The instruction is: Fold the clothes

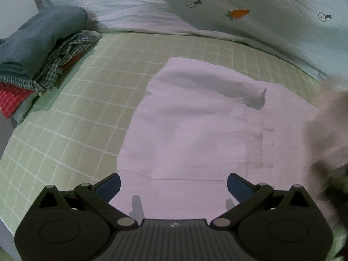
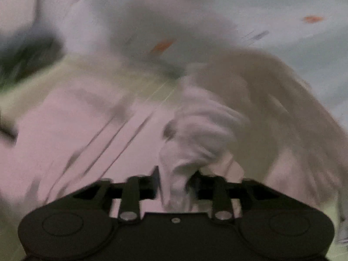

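A: Left tool (image 1: 173,187), blue pads spread wide, nothing between them. We hang over the pale pink cotton garment (image 1: 195,130) lying flat on the green grid-checked bed sheet (image 1: 87,100).

B: Right tool (image 2: 174,184), jaws drawn narrow, pinching a bunched fold of that pink cloth (image 2: 187,143). View badly smeared.

A: Far left, a stack of folded clothes (image 1: 37,56), blue on top, plaid and red beneath. Behind, a light quilt with a carrot print (image 1: 239,14).
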